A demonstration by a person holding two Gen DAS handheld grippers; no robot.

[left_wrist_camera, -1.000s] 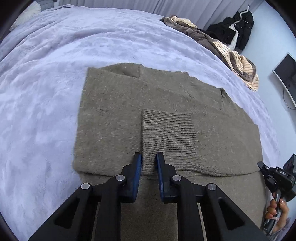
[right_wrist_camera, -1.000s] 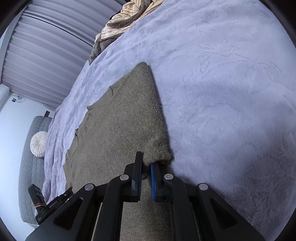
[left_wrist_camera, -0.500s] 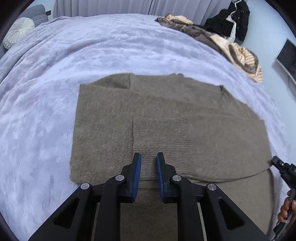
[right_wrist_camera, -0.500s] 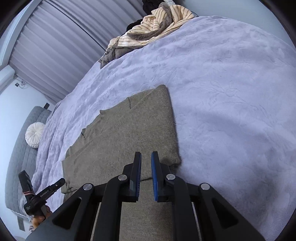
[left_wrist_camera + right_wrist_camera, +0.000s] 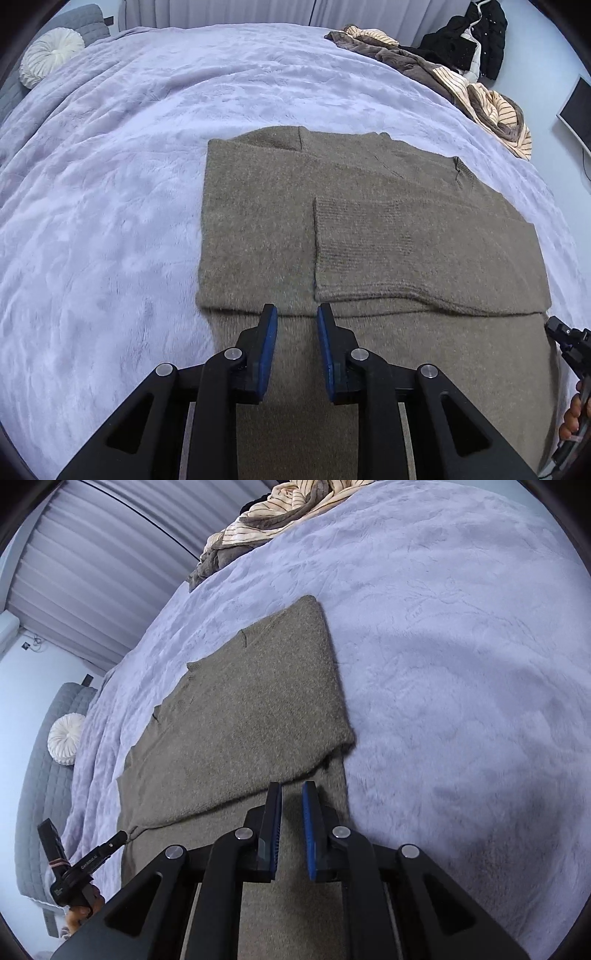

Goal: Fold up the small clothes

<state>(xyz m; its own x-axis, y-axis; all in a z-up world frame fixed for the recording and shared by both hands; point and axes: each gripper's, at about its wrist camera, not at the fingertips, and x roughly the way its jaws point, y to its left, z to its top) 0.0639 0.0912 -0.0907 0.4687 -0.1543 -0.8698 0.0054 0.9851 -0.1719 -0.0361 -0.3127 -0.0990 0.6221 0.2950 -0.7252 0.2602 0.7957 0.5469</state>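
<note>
**Sweater's top half laid down, grippers let go**

Left wrist view: the olive sweater [image 5: 369, 229] lies folded on the lavender bedspread [image 5: 110, 184]; the left gripper [image 5: 297, 314], jaws just parted slightly and empty, angles down above the fold edge.

Right wrist view: the right gripper [image 5: 291, 794], narrowly parted and empty, tilts over the sweater's corner.

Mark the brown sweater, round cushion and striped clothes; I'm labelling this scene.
brown sweater [image 5: 258, 221], left wrist view, folded upper layer.
round cushion [image 5: 51, 55], left wrist view, its pleated face.
striped clothes [image 5: 280, 509], right wrist view, striped fabric.
</note>
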